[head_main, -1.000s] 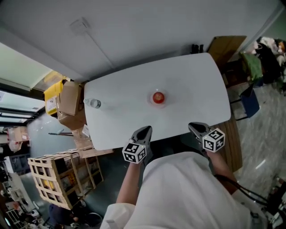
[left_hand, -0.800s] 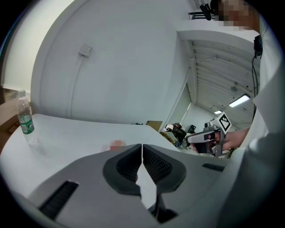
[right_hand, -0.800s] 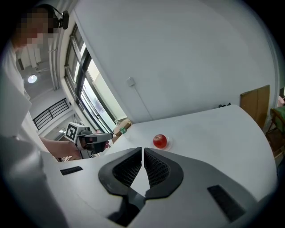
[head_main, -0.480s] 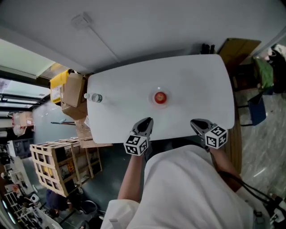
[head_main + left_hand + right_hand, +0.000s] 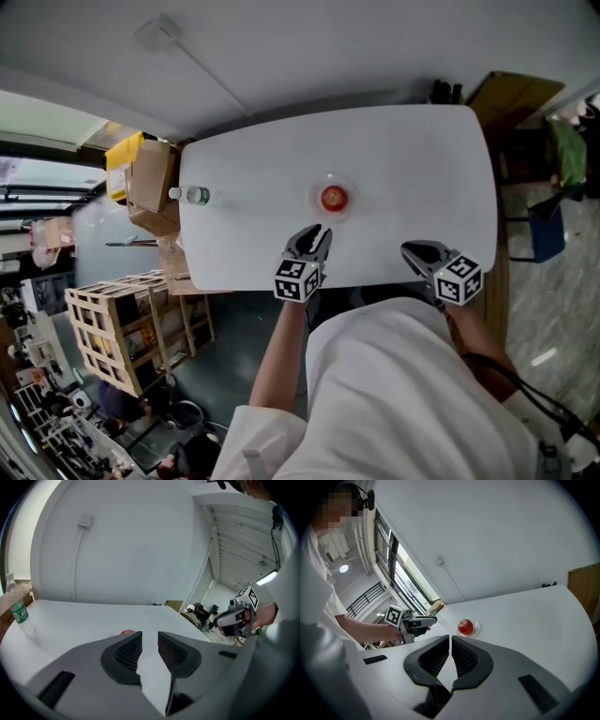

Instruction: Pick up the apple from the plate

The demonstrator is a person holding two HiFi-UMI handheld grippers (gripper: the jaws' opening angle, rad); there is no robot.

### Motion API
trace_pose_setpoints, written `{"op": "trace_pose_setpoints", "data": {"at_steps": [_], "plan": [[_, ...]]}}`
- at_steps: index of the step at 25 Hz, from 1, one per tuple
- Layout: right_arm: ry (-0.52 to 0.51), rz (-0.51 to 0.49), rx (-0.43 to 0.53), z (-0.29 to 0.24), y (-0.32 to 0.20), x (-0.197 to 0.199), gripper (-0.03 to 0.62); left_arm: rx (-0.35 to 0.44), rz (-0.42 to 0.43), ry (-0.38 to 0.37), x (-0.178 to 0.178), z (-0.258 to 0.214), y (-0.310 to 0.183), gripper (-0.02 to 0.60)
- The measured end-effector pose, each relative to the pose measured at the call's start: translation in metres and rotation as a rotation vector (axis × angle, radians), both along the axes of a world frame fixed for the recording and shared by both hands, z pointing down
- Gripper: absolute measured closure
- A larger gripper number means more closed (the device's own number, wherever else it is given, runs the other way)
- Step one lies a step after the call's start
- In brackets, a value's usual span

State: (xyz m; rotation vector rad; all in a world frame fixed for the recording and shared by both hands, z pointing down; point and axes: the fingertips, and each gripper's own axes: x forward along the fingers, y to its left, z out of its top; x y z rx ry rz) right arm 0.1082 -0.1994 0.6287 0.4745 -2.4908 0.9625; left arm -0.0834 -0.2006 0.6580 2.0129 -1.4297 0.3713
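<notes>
Red apple (image 5: pixel 333 198) on small clear plate (image 5: pixel 318 210), about mid-width of the tabletop (image 5: pixel 422 159), nearer its front edge. Over that edge, just short of the plate, left gripper (image 5: pixel 319 232): jaws slightly apart, just been opening, nothing between. Further right along the same edge, right gripper (image 5: pixel 413 249): jaws together, empty. Red sliver behind a left jaw, probably the apple.

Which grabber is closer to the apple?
The left gripper: it reaches over the table toward the apple, empty jaws just opening. The right gripper sits farther back at the table's edge.
</notes>
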Motion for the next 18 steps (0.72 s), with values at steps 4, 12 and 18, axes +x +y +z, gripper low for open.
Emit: {"op": "trace_pose_setpoints", "data": {"at_steps": [4, 12, 18], "plan": [[0.001, -0.001, -0.019, 0.003, -0.006, 0.008, 0.554, -0.042, -0.014, -0.016, 0.005, 0.021, -0.015, 0.439], [0.015, -0.025, -0.047, 0.013, -0.014, 0.014, 0.554, -0.14, -0.008, -0.089, 0.0, 0.064, -0.042, 0.335], [0.029, -0.013, -0.067, 0.02, -0.023, 0.029, 0.554, -0.211, -0.015, -0.137, 0.0, 0.091, -0.046, 0.242]]}}
